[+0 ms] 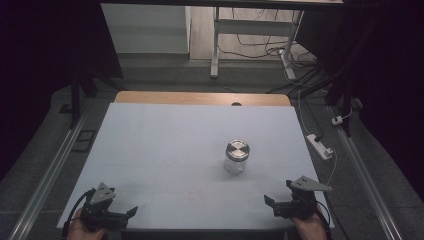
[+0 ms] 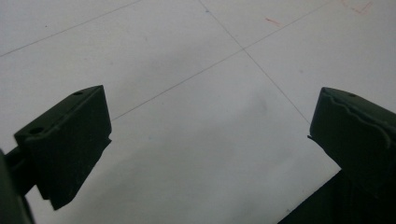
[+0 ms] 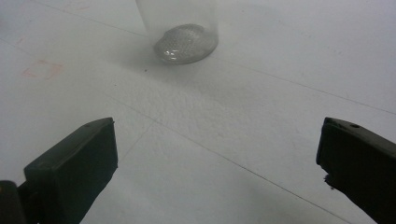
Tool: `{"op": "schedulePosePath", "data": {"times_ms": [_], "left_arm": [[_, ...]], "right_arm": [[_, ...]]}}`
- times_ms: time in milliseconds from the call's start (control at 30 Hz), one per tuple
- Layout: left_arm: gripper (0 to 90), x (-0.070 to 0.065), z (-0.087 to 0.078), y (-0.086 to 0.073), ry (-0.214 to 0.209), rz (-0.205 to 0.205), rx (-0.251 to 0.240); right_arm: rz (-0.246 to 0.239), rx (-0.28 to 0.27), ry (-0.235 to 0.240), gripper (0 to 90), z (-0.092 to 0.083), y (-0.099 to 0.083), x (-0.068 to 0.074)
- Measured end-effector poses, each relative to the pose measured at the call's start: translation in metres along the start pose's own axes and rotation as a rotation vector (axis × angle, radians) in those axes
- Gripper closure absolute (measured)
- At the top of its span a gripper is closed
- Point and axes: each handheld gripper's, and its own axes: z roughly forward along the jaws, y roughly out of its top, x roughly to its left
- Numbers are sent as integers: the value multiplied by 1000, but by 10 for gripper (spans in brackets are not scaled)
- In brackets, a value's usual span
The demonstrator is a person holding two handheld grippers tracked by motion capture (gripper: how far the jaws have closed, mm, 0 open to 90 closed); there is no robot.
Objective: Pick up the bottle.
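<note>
While cut off at the top edge in the right gripper view, glass jar [image 3: 184,35] stands upright on white table [image 1: 165,145], right of centre, metal lid [image 1: 237,148] on; contents hard to make out. Well apart from it, near the front edge: left gripper [image 1: 131,212] and right gripper [image 1: 269,201], jaws spread wide, holding nothing. Bare board all around. Beyond, dim floor, cables, desk legs.

Dim, grainy pictures; dark vignetted corners; soft shadows, slight blur.
</note>
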Motion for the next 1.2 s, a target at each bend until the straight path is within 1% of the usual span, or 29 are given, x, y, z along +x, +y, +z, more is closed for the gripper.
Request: {"op": "schedulePosePath", "data": {"times_ms": [33, 100, 300, 500, 700, 933, 1133, 1200], "left_arm": [[0, 0, 0, 0, 0, 0, 0], [0, 1, 0, -1, -8, -13, -6], [0, 4, -2, -2, -35, -33, -21], [0, 5, -2, -2, -50, -38, -22], [0, 5, -2, -2, -53, -39, -19], [0, 4, -1, -2, -57, -27, -9], [0, 4, -2, -2, -60, -21, -17], [0, 4, -2, -2, -59, -19, -15]], "right_arm": [[0, 0, 3, 0, 0, 0, 0], [1, 2, 14, 0, 0, 0, 0], [-7, 10, 17, 0, 1, 1, 1], [-9, 21, 24, 0, 2, 1, 1], [-19, 26, 37, 0, 3, 2, 1], [-39, 31, 45, 0, 4, 2, 2], [-46, -13, 60, 0, 3, 7, 5], [-49, -14, 67, 0, 3, 8, 6]]}}
